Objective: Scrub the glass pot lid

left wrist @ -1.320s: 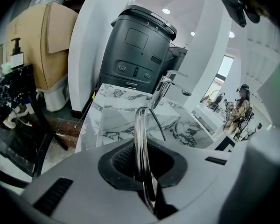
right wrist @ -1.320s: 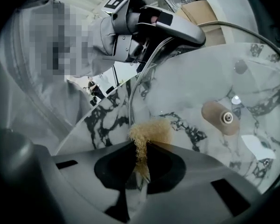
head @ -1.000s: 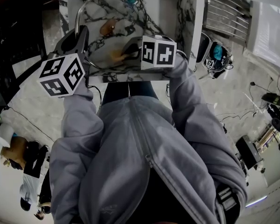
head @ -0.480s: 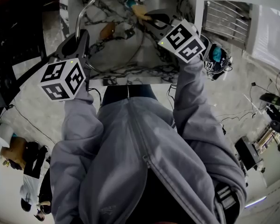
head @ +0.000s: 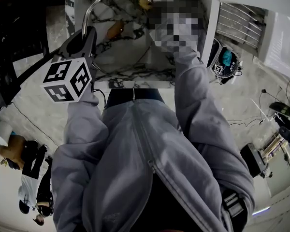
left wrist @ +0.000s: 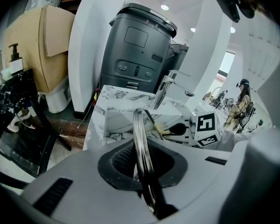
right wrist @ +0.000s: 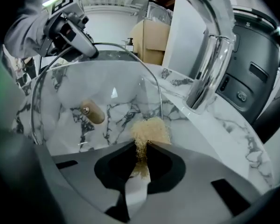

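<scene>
Two grippers, both clamped on something. The left gripper [left wrist: 141,169] has its jaws nearly together on the metal rim of the glass pot lid [right wrist: 102,83]. The rim rises edge-on straight out from between the pads, and the lid stands upright over the marble sink [right wrist: 210,129]. The right gripper [right wrist: 139,160] pinches a tan fibrous scrubber [right wrist: 149,130]. Its tuft sticks out just ahead of the jaws, close to the lid's glass; whether they touch is unclear. The lid's wooden knob [right wrist: 92,112] lies ahead-left of this gripper, the chrome faucet [right wrist: 209,64] ahead-right.
</scene>
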A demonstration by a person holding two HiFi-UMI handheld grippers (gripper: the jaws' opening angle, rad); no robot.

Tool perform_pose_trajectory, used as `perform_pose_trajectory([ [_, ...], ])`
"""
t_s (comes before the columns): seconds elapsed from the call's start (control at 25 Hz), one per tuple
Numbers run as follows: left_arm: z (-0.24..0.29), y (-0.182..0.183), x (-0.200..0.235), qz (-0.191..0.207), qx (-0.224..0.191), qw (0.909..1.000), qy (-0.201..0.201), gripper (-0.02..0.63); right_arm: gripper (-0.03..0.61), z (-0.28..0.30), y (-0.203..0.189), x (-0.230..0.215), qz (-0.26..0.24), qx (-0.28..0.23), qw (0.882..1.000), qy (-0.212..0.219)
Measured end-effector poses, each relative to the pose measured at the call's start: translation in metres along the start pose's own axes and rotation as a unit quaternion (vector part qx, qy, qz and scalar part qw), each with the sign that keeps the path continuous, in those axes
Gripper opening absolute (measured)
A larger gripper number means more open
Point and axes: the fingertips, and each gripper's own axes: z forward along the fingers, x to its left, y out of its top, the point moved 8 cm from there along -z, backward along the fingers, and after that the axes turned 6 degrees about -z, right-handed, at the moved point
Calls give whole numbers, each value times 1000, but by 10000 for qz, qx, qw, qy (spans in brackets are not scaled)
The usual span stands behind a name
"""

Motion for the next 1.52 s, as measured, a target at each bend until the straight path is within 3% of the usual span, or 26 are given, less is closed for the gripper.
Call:
perform_pose_trajectory([
  [0.48, 3, -3, 5, -99, 36, 9999, 122, 40, 54, 24, -14, 32, -401, 304, 9956, 791],
  [0.96, -1, -6, 8, -113, -22, 9997, 211, 40, 54, 3, -23, 104, -577, 405, 9832, 1686],
  [1.52, -5, -7, 3, -98, -136, 9996, 207, 40, 54, -15, -13, 157, -816, 519, 9458, 3100],
])
